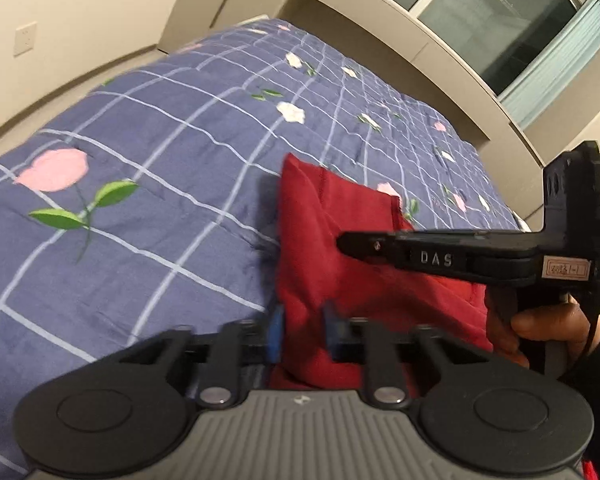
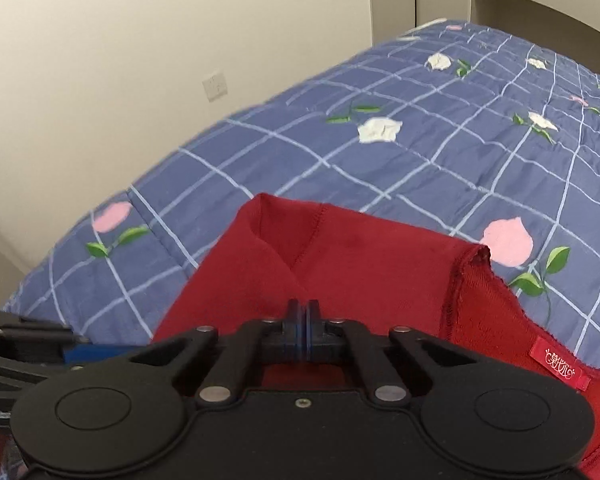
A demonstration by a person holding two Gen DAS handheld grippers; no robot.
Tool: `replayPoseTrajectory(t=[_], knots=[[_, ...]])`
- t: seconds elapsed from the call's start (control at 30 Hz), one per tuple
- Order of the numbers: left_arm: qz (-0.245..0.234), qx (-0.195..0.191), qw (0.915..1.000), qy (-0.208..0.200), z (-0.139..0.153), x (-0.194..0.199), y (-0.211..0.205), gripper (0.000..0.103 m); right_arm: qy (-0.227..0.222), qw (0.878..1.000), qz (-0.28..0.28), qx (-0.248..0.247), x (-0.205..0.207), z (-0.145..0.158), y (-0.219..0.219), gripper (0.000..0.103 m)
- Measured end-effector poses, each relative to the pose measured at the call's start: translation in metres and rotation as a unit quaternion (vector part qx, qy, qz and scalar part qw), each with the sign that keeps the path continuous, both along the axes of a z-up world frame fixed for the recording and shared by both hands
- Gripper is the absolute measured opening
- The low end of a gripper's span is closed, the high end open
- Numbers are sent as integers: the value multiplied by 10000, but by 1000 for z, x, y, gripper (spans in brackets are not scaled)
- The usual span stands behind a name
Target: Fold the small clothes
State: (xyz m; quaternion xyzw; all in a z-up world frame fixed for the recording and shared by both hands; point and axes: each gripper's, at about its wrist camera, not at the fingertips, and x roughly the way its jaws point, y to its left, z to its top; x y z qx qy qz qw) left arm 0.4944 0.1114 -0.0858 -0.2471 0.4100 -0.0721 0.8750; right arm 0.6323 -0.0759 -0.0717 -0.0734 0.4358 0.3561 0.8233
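**Inspector A:** Left wrist view: the left gripper (image 1: 302, 330) sat at lower centre of the frame. Its blue fingers (image 1: 277, 332) stood apart, with the red garment (image 1: 320, 240) lying between them; whether they bore on the cloth could not be told. The garment lay on the blue checked quilt (image 1: 160, 152), from the centre of the frame toward the lower right.

**Inspector B:** And the other tool?

**Inspector A:** The right gripper (image 1: 342, 242) entered from the right edge, seen side-on over the garment. A hand (image 1: 540, 330) held its grip at lower right.

**Inspector B:** Right wrist view confirmed: the right gripper (image 2: 302, 330) had its fingers (image 2: 294, 328) pressed together at lower centre, a thin edge of the red garment (image 2: 360, 260) apparently caught between them. A red label (image 2: 559, 364) showed at lower right. The blue checked quilt (image 2: 420, 168) filled the upper right; a wall socket (image 2: 215, 85) sat at upper left.
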Motion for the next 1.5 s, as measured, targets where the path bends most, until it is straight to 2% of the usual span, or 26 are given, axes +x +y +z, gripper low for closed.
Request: replayPoseTrajectory(t=[0.07, 0.17, 0.27, 0.3, 0.33, 0.37, 0.43, 0.53, 0.6, 0.63, 0.73, 0.83, 0.9, 0.97, 1.03, 1.1, 1.2, 1.27, 1.37, 1.43, 1.5], knots=[[64, -5, 10000, -34, 1, -1, 0, 15, -318, 9994, -165, -22, -3, 6, -2, 0], [167, -49, 9998, -86, 2, -5, 1, 14, -544, 9973, -499, 3, 1, 10, -5, 0], [193, 114, 9997, 10, -1, -2, -2, 15, -458, 9978, -471, -123, 1, 2, 0, 3], [217, 119, 9997, 20, -2, -2, -1, 19, -474, 9976, -466, -178, -1, 0, 1, 12], [257, 94, 9996, 7, -1, -3, 0, 31, -583, 9969, -501, -149, -4, 2, -2, 24], [327, 74, 9994, -13, 1, -5, 2, 37, -690, 9959, -576, -49, -8, 6, -9, 28], [330, 47, 9994, -75, 6, -11, 5, 57, -886, 9930, -768, 161, -22, 15, -30, 39], [335, 126, 9992, -190, 11, -16, 8, 67, -1338, 9859, -997, 86, -54, 25, -68, 53], [336, 227, 9991, -148, 10, -14, 6, 68, -1531, 9804, -1237, -106, -75, 22, -94, 56], [341, 306, 9989, -58, 8, -12, 4, 68, -1541, 9783, -1376, -168, -82, 18, -104, 62], [338, 634, 9974, 109, 1, -7, -6, 68, -1398, 9736, -1720, -540, -95, -4, -132, 62], [310, 808, 9962, 111, 2, -7, -11, 68, -1608, 9531, -2325, -1079, -101, -20, -164, 55], [306, 825, 9960, 139, 3, -7, -10, 69, -1495, 9385, -2969, -936, -99, -22, -197, 54], [313, 834, 9959, 156, 5, -8, -10, 69, -1419, 9291, -3334, -748, -99, -18, -217, 47], [400, 826, 9957, 129, 9, -11, -10, 74, -1493, 9349, -3169, -577, -102, -10, -214, 52], [456, 811, 9956, 116, 9, -13, -11, 80, -1559, 9509, -2639, -417, -105, -4, -192, 58], [410, 914, 9949, 129, 8, -15, -16, 81, -1582, 9703, -1815, -236, -99, -2, -148, 62], [328, 1095, 9933, 142, 8, -16, -21, 81, -1504, 9764, -1478, -468, -87, -7, -122, 62], [290, 1148, 9928, 192, 8, -16, -22, 82, -1623, 9715, -1437, -963, -72, -21, -108, 64], [264, 1164, 9926, 216, 8, -16, -21, 82, -1634, 9638, -1865, -980, -62, -20, -124, 67], [244, 1197, 9923, 221, 8, -17, -22, 82, -1790, 9465, -2447, -1108, -59, -15, -149, 67]])
